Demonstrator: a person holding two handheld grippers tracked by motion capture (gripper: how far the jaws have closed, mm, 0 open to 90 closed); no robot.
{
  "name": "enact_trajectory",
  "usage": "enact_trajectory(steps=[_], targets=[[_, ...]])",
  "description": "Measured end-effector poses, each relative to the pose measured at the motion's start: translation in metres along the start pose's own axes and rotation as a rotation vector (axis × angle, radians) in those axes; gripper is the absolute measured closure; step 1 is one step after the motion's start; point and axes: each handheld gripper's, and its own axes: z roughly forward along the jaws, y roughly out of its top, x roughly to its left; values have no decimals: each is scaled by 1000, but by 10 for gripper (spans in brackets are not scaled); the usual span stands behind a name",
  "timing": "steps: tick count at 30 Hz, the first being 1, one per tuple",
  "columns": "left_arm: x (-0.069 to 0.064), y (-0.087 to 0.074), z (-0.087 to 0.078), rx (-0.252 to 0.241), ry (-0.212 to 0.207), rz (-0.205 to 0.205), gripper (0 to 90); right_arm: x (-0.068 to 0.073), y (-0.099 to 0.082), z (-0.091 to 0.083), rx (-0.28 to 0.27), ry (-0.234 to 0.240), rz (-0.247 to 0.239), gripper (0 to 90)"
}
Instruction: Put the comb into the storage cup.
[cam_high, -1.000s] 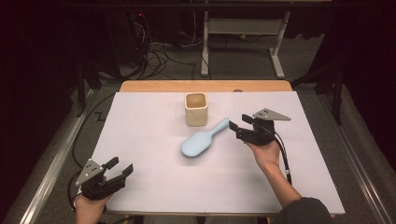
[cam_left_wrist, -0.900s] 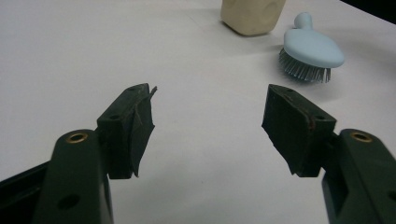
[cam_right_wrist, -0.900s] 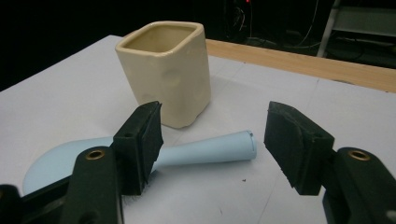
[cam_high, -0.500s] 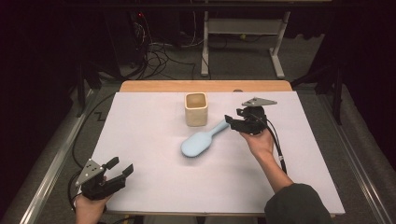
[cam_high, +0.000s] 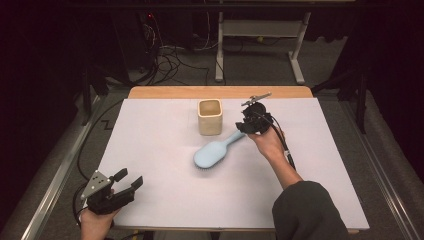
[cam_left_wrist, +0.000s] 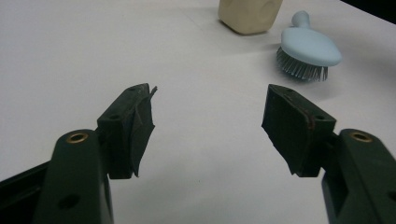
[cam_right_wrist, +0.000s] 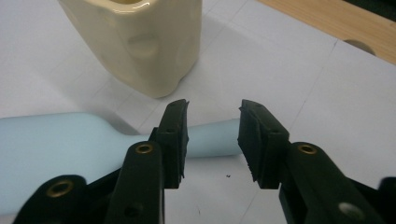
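Wide bare room is seen on the white worktop, with open surface at left and at lower centre of the high view. One cup and one light blue hairbrush are counted near upper centre. The right tool has just been closing; its jaws flank the brush handle tip, apparently not yet pinching. The left tool, spread and empty, is held at lower left.
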Motion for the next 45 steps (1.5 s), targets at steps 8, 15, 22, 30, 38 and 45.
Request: enact_trajectory(steps=[8,15,22,30,38,45], targets=[[0,0,0,4,-1,5,346,6,13,20,99,-14,-15,795],[0,0,1,7,-4,3,345,6,19,35,178,-13,-12,883],[-1,0,1,8,-7,5,346,5,21,44,208,-32,-14,890],[-1,0,2,8,-8,4,345,6,24,55,240,-40,-15,896],[-1,0,1,8,-10,3,346,9,26,65,277,-41,-26,900],[-1,0,1,8,-10,3,345,10,25,68,309,-31,-20,900]])
